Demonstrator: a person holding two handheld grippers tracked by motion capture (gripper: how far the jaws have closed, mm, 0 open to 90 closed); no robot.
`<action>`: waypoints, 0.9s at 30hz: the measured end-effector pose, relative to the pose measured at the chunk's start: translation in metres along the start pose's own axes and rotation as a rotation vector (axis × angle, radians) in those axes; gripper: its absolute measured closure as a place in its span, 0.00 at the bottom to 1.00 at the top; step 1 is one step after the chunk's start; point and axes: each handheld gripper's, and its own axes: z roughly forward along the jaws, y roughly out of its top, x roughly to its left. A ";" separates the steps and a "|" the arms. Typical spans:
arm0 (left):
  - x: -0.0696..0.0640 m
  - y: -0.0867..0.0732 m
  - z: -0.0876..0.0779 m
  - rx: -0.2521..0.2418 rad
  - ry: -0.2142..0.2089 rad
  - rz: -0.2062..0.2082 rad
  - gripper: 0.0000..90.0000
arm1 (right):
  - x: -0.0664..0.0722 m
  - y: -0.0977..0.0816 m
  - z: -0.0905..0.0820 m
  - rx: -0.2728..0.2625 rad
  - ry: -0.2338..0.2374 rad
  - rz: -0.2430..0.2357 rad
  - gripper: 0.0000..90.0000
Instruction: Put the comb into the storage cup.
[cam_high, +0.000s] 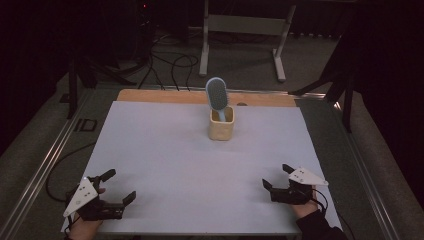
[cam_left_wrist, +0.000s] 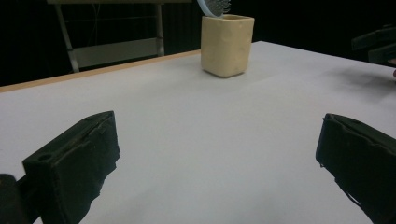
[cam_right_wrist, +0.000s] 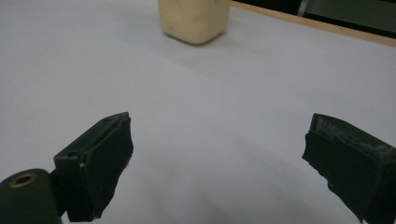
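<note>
**Both grippers idle near edge, brush standing in cup at far side**

Landmark is the cream cup (cam_high: 220, 123); everything is placed against it.

Nearest you: your left gripper (cam_high: 119, 186) sits low at the near left corner of the white table cover (cam_high: 165, 165), well apart from the cup, down and left of it in the high view. Its jaws are spread wide with nothing between them, only bare cover. Your hand (cam_high: 82, 227) is behind it at the near edge. In the left gripper view the gripper (cam_left_wrist: 217, 154) looks across the cover and the cup (cam_left_wrist: 227, 44) stands far ahead, slightly right of centre.

Your right gripper (cam_high: 278, 176) is at the near right, also well apart from the cup, down and right of it. Its jaws are spread wide too, holding nothing. In the right gripper view the gripper (cam_right_wrist: 217, 149) has the cup (cam_right_wrist: 194, 18) far ahead at the top, left of centre, cut off by the frame.

Farther out: the cup stands upright on the cover close to its far edge, roughly midway across. The blue hairbrush (cam_high: 217, 96) stands in it handle down, head sticking up above the rim and leaning a bit left. In the left gripper view the lower edge of the brush head (cam_left_wrist: 215, 6) shows just above the cup rim.

Beyond the cup: a strip of wooden table edge (cam_high: 165, 96), then floor with cables (cam_high: 172, 65) and a grey metal stand (cam_high: 245, 30).
</note>
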 end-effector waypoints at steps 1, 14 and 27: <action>0.000 0.000 0.000 0.001 0.000 0.000 0.00 | -0.001 -0.002 -0.001 0.003 -0.009 -0.002 0.09; 0.000 0.000 0.000 0.002 0.001 0.002 0.00 | -0.002 -0.008 -0.008 0.016 -0.027 0.021 0.09; 0.000 0.000 0.000 0.002 -0.001 0.000 0.00 | -0.001 -0.007 -0.003 0.029 -0.026 0.007 0.09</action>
